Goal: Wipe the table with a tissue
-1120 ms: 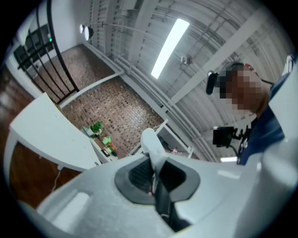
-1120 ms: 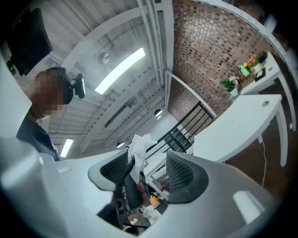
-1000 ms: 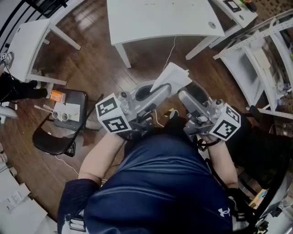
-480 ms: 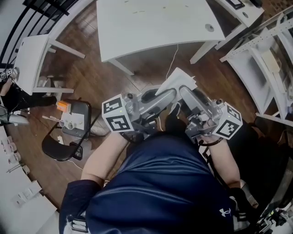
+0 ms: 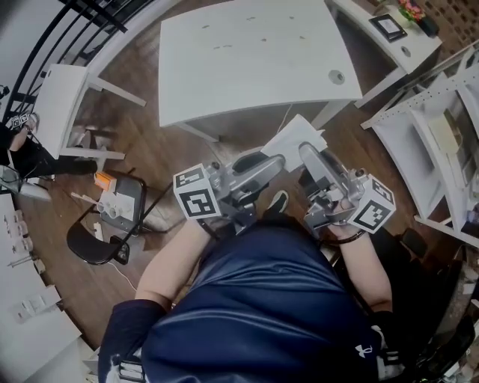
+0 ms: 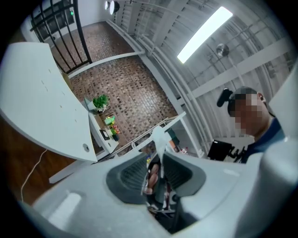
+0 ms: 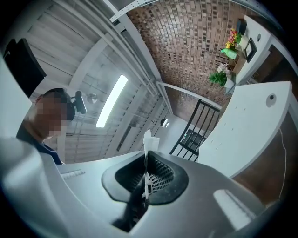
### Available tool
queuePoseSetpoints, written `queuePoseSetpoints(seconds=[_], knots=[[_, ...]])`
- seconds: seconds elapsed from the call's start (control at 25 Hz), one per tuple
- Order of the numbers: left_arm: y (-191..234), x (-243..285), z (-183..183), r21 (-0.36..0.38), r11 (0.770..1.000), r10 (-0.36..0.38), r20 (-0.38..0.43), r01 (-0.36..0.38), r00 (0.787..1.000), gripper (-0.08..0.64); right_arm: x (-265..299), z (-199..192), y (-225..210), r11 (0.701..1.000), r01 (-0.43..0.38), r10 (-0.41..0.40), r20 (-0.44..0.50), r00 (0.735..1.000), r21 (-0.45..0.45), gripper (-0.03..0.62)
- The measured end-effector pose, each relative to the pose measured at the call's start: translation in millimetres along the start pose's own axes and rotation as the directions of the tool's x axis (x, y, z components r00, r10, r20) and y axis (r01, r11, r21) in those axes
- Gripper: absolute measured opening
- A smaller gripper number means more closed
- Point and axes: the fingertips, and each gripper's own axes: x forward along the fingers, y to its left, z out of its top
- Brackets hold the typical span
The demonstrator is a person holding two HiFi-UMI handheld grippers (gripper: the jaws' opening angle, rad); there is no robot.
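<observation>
Gripping left gripper (image 6: 157, 162): jaws clenched on the tissue (image 6: 158, 137).
Right gripper (image 7: 145, 172): jaws just closed, pinching 1 tissue edge.
Table (image 5: 247, 67): ahead, apart from both.

Dark wood floor (image 5: 161, 153), black chair (image 5: 88, 243) left, white shelving (image 5: 419, 142) right, seemingly brick wall (image 7: 195, 42), strip light (image 6: 203, 35) overhead.

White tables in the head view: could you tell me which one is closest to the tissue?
The large table at top centre, just beyond the tissue; the small left table and picture-frame desk lie farther off.
</observation>
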Motion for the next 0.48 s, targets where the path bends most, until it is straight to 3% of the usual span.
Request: queuePoseSetpoints(seconds=[0.32, 0.48], knots=[[54, -12, 53, 0.104, 0.984, 0.137, 0.045, -0.141, 0.990, 0.109, 22, 41, -66, 0.989, 0.143, -0.140, 0.068, 0.988, -0.046, 0.015], [92, -17, 92, 0.155, 0.973, 0.160, 0.071, -0.169, 0.985, 0.098, 44, 57, -103, 0.967, 0.240, -0.233, 0.087, 0.969, -0.082, 0.015]])
